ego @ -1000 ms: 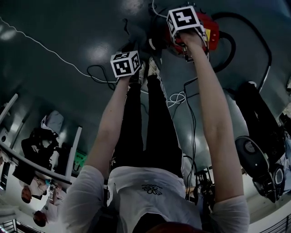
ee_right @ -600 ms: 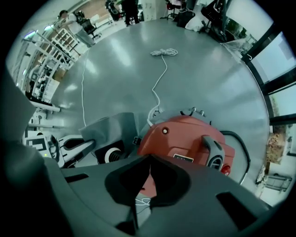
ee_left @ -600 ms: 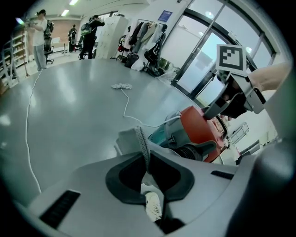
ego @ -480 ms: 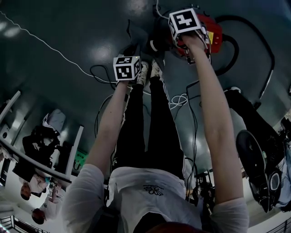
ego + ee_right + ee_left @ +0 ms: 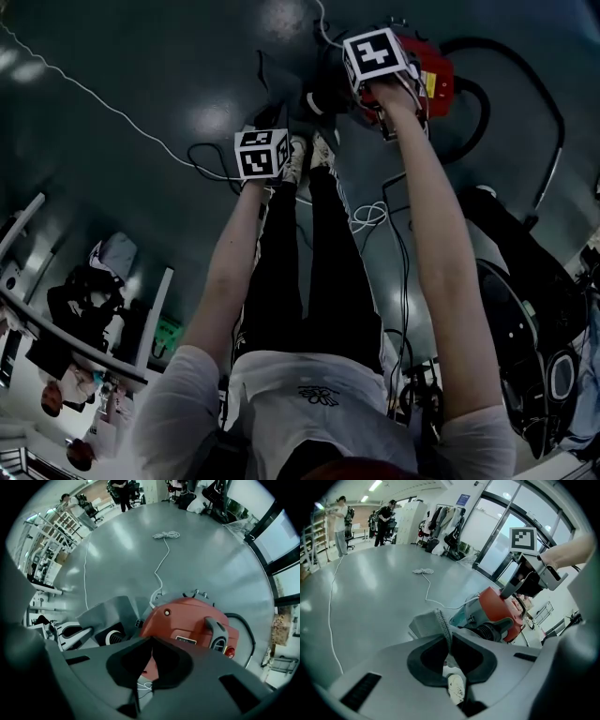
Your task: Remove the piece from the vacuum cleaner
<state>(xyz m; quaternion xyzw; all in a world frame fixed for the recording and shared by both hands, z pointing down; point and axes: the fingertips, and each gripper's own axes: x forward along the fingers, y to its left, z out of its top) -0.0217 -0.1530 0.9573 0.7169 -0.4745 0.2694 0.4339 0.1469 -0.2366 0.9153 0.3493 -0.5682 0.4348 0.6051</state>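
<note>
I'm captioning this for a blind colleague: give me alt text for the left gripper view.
The left gripper pinches the edge of a flat grey piece beside a red vacuum cleaner on a grey floor. The right gripper reaches down to the vacuum's top; a white cable lies beyond.

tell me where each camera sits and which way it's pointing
Head view: on the person's head, facing steeply down at floor and red vacuum cleaner; shows arms, legs, shoes.
Left gripper view: on the left gripper, looking along jaws shut on a grey bag toward the vacuum cleaner; right gripper and forearm show.
Right gripper view: on the right gripper, looking down past shut jaws onto the vacuum cleaner; left gripper shows at left.
Shared: all see the vacuum cleaner; both gripper views see the grey bag.
</note>
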